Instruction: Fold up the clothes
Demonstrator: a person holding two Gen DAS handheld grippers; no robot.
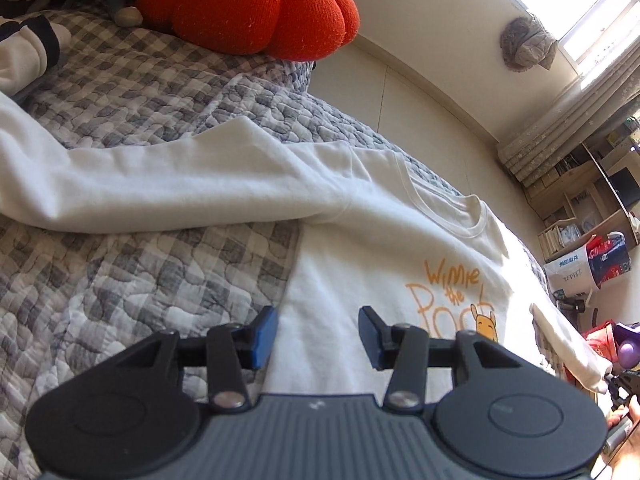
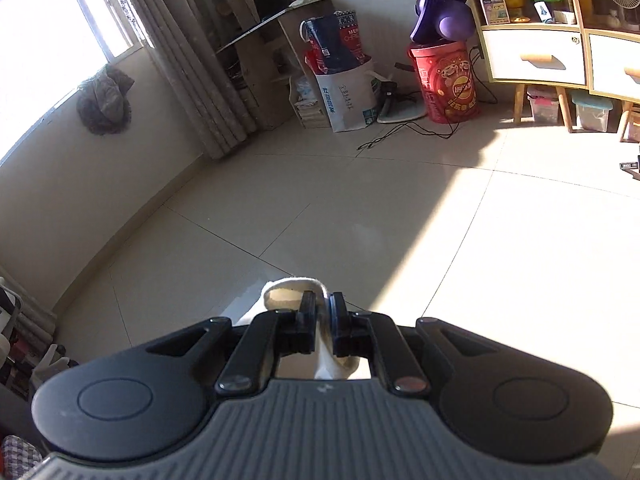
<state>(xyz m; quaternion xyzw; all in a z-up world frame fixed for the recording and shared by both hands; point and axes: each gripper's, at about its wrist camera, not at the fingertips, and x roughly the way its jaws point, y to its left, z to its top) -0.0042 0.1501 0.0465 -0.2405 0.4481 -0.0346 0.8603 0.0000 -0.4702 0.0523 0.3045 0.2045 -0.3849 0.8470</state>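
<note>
gripping sleeve cuff (image 2: 290,292) | right tongs (image 2: 320,312) clamped | left tongs (image 1: 318,334) apart

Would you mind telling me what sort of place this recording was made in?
Most likely a bedroom at home: a white sweatshirt lies on a checked quilt, with a red cushion behind and a shelf cabinet across the tiled floor.

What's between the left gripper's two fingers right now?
Only the white sweatshirt, lying flat on the checked quilt; the left gripper is open over it, per the left wrist view.
</note>
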